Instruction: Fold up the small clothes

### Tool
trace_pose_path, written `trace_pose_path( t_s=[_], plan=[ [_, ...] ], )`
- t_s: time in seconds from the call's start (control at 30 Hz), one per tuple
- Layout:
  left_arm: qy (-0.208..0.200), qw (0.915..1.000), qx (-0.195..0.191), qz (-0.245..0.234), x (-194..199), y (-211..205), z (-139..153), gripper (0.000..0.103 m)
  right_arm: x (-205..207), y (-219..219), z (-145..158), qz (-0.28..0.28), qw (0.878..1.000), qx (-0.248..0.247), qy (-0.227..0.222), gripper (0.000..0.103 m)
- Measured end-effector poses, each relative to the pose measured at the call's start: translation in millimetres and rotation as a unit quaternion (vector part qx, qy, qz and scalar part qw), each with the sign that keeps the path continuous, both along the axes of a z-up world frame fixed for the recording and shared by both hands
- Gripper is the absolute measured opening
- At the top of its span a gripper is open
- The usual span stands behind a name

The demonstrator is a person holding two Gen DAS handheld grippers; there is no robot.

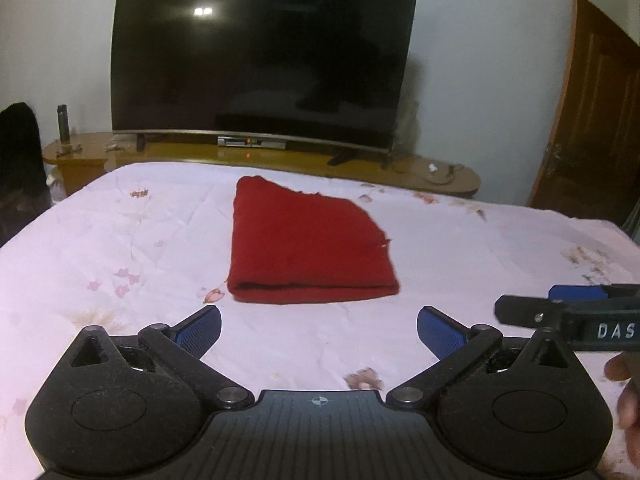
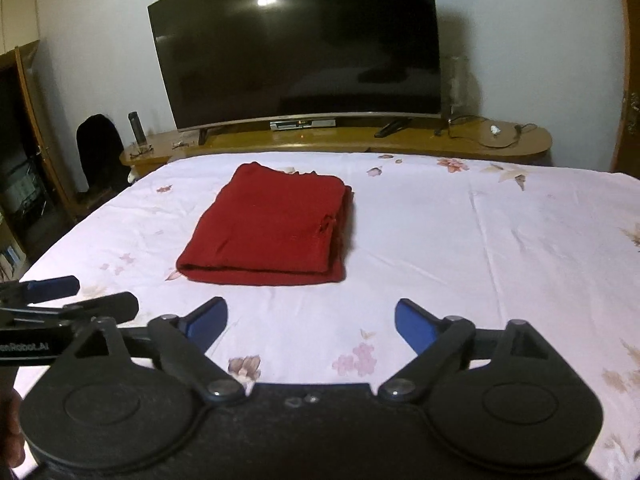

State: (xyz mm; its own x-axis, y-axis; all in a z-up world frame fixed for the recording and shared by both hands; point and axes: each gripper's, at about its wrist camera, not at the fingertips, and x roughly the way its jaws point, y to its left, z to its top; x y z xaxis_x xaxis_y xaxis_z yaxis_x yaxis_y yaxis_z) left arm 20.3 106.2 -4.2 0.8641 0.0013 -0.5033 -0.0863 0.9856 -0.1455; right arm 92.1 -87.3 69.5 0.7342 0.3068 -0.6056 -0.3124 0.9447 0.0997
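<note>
A: Red cloth lies folded mid-bed, 12 o'clock of both claws.
B: Left claw, right claw wide open, empty. Fold looks finished; next, likely another garment.

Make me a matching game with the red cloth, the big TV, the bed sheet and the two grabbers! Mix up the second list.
Things:
1. red cloth
2. TV
3. bed sheet
4. left gripper and right gripper

Descriptions:
A. pink with flowers
B. open, holding nothing
C. folded, lying flat on the bed
D. dark screen, standing on the wooden shelf

Pairs: 1-C, 2-D, 3-A, 4-B
</note>
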Motion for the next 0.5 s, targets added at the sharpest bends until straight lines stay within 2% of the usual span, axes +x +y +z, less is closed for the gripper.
trace_pose_path(
  t_s=[0.17, 0.5],
  plan=[
    [-0.012, 0.9999, -0.004, -0.001, -36, -13, 15, 0.103, -36, -4, 19, 0.010, 1.000, -0.002, -0.021, 0.102],
    [-0.042, 0.9989, 0.001, -0.020, -96, -49, 37, 0.103, -99, -29, 46, -0.004, 0.998, 0.002, -0.061, 0.102]
  ],
)
